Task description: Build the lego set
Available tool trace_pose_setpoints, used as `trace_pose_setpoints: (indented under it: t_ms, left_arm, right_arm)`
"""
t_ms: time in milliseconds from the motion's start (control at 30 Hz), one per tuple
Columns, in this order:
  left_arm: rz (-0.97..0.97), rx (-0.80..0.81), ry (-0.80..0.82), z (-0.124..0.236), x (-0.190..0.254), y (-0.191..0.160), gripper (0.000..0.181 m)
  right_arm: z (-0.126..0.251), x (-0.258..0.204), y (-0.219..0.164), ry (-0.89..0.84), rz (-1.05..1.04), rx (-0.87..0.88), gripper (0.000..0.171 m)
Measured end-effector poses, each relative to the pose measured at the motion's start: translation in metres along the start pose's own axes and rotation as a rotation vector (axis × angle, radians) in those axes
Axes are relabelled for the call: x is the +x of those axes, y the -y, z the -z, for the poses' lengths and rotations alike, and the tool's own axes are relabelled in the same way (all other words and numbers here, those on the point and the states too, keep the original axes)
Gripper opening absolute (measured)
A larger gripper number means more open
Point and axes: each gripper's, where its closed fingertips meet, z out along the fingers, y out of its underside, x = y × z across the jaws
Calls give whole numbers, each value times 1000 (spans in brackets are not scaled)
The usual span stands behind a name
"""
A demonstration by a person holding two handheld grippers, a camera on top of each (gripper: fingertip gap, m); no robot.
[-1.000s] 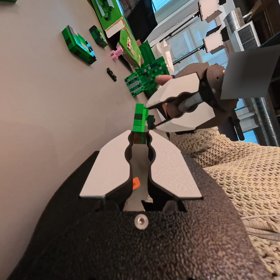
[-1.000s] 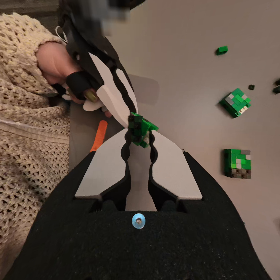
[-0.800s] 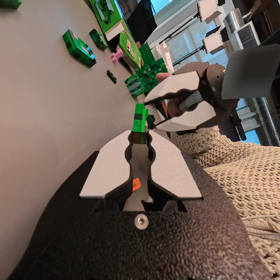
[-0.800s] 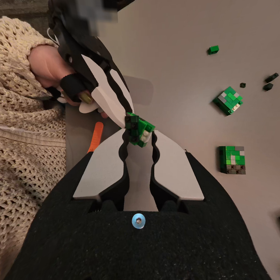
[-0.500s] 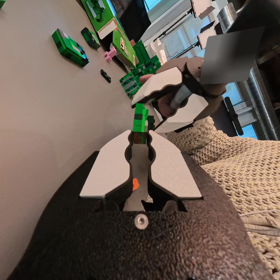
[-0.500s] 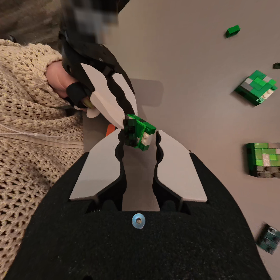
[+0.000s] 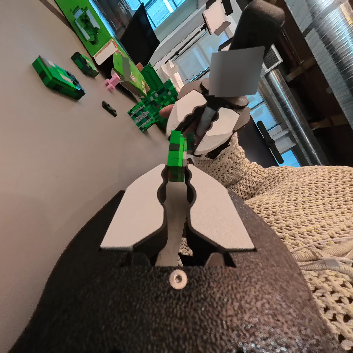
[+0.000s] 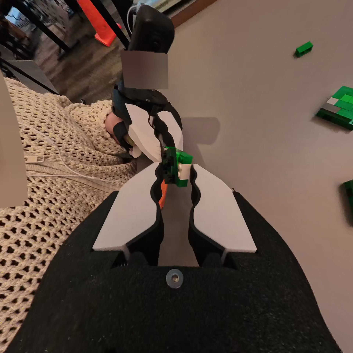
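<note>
A small green lego assembly (image 7: pixel 174 150) with dark and white pieces is held above the grey table (image 7: pixel 57 152). My left gripper (image 7: pixel 176 168) is shut on its lower end. In the right wrist view the assembly (image 8: pixel 181 162) sits between the tips of my right gripper (image 8: pixel 175 167). The jaws stand narrowly apart around it, the left finger close against its dark side and a thin gap at the white brick. The left gripper (image 8: pixel 161 153) comes in from above it there. The right gripper (image 7: pixel 182 143) also shows beyond the assembly in the left wrist view.
Flat green builds (image 7: pixel 55 80) (image 8: pixel 340 108), a pink piece (image 7: pixel 112 83), a small dark piece (image 7: pixel 108 108), a large green build (image 7: pixel 152 110) and green boxes (image 7: pixel 89 28) lie on the table. A loose green brick (image 8: pixel 303 49) and an orange tool (image 8: pixel 163 194) lie nearby. A knitted sleeve (image 8: pixel 57 152) borders the near side. Both grippers' tips are close together, under 4 cm apart.
My right gripper let go of the assembly and opened wide, then narrowed around it again. My left gripper kept its hold; both hands tilted and shifted.
</note>
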Motion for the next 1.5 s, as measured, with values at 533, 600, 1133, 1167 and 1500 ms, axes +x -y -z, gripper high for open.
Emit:
trace_pose_setpoints:
  t_ms: [533,600,1133,1167,1500]
  left_arm:
    - [-28,-36,-17,-4,5,-2,16]
    - [-27,-38,-30,-4,7,-3,16]
    - [11,9,-97,-3,15,2,16]
    - [12,27,-112,-2,17,4,16]
    - [-144,177,-70,-1,21,19,16]
  right_arm:
    - [7,-4,-3,9,32,-10,25]
    - [9,-6,-3,24,32,-11,25]
    - [20,-9,6,105,-63,97,16]
    - [21,-8,6,86,-55,104,15]
    - [27,-15,25,-111,129,217,6]
